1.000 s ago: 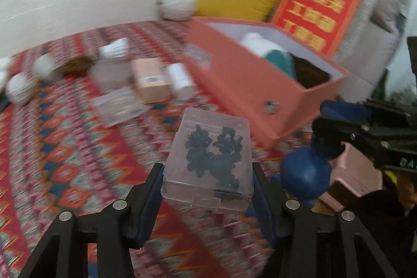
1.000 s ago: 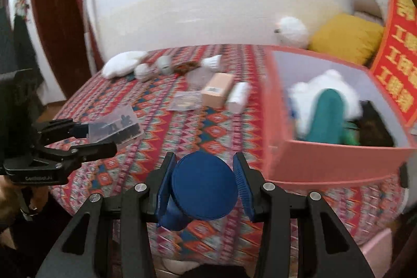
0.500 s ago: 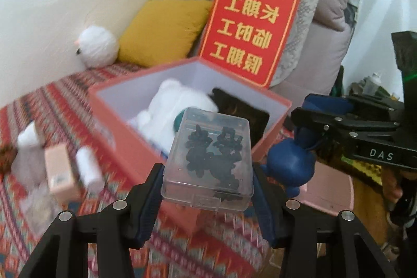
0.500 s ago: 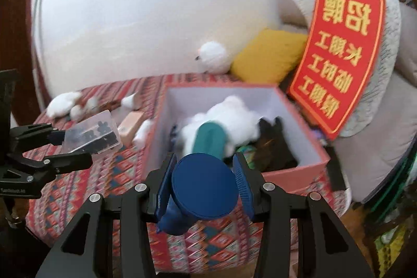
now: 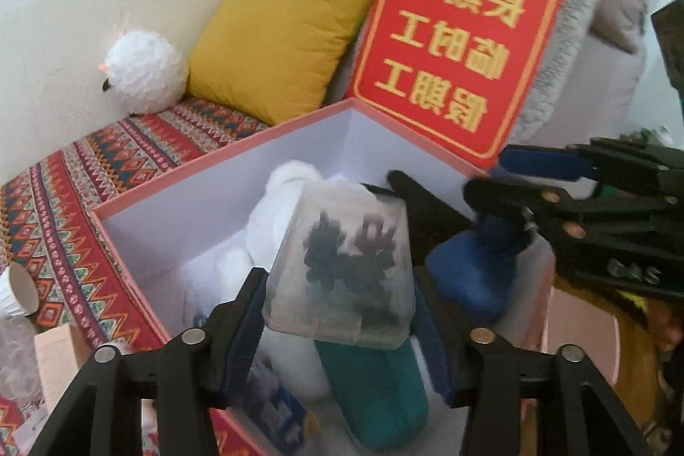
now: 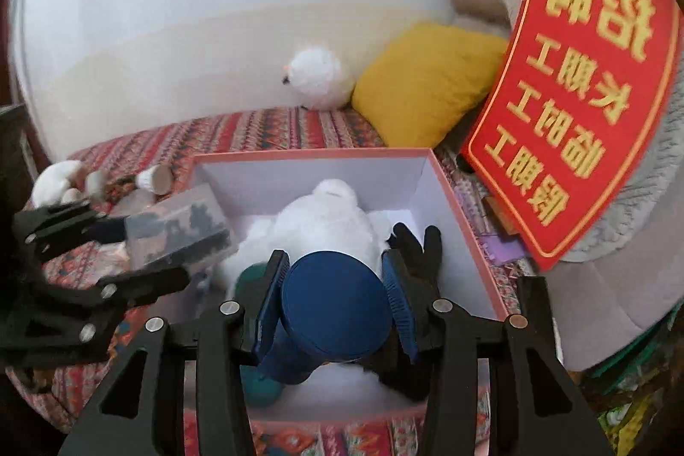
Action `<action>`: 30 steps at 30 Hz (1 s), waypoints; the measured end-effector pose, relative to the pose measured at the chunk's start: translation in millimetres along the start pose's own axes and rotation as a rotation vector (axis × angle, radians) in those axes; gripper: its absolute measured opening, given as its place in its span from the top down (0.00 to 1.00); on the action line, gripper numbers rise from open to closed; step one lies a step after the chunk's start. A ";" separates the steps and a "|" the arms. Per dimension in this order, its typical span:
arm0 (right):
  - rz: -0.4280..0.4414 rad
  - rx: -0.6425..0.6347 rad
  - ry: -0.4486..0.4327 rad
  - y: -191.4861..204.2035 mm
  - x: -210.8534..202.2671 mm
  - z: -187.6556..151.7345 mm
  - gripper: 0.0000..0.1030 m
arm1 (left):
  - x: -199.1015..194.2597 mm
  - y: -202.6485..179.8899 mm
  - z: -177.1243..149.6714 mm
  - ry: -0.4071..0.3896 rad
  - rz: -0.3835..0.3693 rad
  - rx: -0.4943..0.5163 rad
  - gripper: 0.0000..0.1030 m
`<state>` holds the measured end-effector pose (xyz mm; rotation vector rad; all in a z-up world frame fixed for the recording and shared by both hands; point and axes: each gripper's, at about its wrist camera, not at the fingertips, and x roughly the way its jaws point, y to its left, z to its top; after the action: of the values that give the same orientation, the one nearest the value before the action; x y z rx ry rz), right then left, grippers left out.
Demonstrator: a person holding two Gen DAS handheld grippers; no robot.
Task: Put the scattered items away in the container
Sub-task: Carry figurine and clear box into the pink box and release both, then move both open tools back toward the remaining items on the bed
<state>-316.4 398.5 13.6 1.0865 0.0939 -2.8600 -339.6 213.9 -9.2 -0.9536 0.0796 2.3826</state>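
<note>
My left gripper [image 5: 340, 317] is shut on a clear plastic case [image 5: 342, 263] full of small black pieces, held above the open pink box [image 5: 205, 161]. The same case [image 6: 179, 229] shows at the left of the right wrist view, over the box's left rim. My right gripper [image 6: 335, 304] is shut on a dark blue bottle-shaped object [image 6: 333, 313], also over the pink box [image 6: 466, 229]. Inside the box lie a white plush toy [image 6: 329, 221], a teal item [image 5: 376, 396] and a black glove [image 6: 417, 251].
A red sign with yellow characters [image 6: 577, 92] leans behind the box. A yellow cushion [image 5: 278, 41] and a white fluffy ball [image 5: 143, 71] sit by the wall. A paper cup [image 5: 17, 295] and a small carton [image 5: 55, 357] lie on the patterned spread [image 5: 85, 178] left of the box.
Both grippers have moved from beside the spread to over the open pink box, each still holding its item. The box now fills the middle of both views.
</note>
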 end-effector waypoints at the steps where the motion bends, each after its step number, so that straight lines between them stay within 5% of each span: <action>1: -0.034 0.014 -0.027 -4.0 6.1 4.8 0.38 | 1.2 4.8 2.5 -0.009 0.012 -0.020 0.24; 3: -0.122 0.048 -0.105 -10.8 7.2 13.3 0.14 | -6.7 15.5 4.3 -0.053 0.025 -0.058 0.12; 7: -0.122 0.107 -0.176 -13.9 -1.8 21.1 0.13 | -33.8 36.4 2.7 -0.111 0.051 -0.093 0.08; 15: -0.046 0.097 -0.178 29.2 -36.4 12.1 0.11 | -88.3 73.3 -25.5 -0.123 0.090 -0.177 0.08; 23: 0.073 0.074 -0.251 120.9 -97.4 12.8 0.06 | -175.0 113.8 -78.7 -0.158 0.194 -0.230 0.08; 30: 0.213 0.009 -0.239 227.3 -99.3 17.8 0.05 | -251.7 181.9 -138.7 -0.175 0.339 -0.324 0.07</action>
<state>-232.1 176.1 86.4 0.7007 -0.0477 -2.7708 -202.0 -95.3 24.4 -0.9276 -0.2365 2.8438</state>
